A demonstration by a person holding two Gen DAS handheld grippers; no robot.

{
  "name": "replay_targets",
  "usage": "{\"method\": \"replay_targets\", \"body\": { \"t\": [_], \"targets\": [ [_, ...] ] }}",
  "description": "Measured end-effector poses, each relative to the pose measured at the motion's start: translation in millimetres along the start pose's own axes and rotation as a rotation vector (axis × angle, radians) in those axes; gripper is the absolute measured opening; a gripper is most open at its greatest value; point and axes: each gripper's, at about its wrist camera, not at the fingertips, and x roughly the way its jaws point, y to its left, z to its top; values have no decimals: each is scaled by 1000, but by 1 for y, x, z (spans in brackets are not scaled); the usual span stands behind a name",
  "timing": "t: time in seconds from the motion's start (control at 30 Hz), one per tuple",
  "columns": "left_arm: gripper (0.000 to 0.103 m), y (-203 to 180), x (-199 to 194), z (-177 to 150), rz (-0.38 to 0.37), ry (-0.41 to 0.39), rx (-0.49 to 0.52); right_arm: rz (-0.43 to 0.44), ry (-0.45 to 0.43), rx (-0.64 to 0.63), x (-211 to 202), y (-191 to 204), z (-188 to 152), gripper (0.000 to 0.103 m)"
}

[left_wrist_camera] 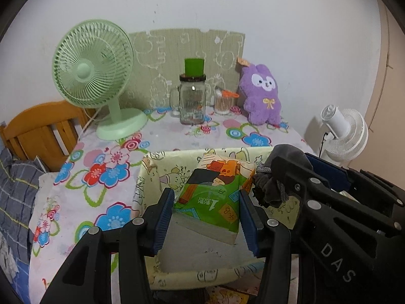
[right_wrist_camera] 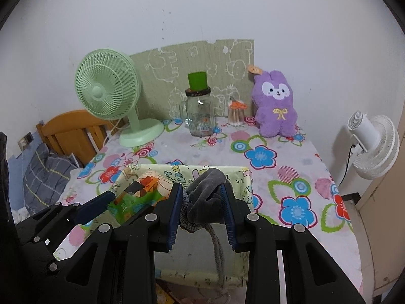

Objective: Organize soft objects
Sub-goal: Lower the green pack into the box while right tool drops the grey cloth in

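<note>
Left claw: blue pads clamped on both sides of the tissue pack, which is tilted over the open box. Right claw: clamped on the grey pouch; its cord hangs down between the fingers, also above the box. The two claws sit side by side, the pack left of the pouch. The box stands at the near edge of the floral desk. Farther back on the desk: green fan at left, glass jar at centre, swab tub beside it, purple plush at right, leaning near the wall. A white fan stands beyond the desk's right edge.
</note>
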Motion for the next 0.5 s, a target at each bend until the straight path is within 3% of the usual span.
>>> {"method": "replay_targets", "body": {
  "t": [0.13, 0.23, 0.33, 0.43, 0.5],
  "targets": [
    [56, 2, 12, -2, 9, 41, 4, 18, 34, -4, 19, 0, 0, 34],
    [70, 5, 16, -3, 17, 50, -1, 22, 58, -10, 32, 3, 0, 34],
    [77, 8, 19, -4, 21, 59, -2, 40, 72, -10, 38, 5, -1, 38],
    [80, 8, 22, -4, 29, 78, 6, 39, 84, -28, 42, 8, -2, 53],
    [81, 9, 22, -5, 33, 81, 8, 41, 85, -46, 42, 12, -3, 76]
  ]
}}
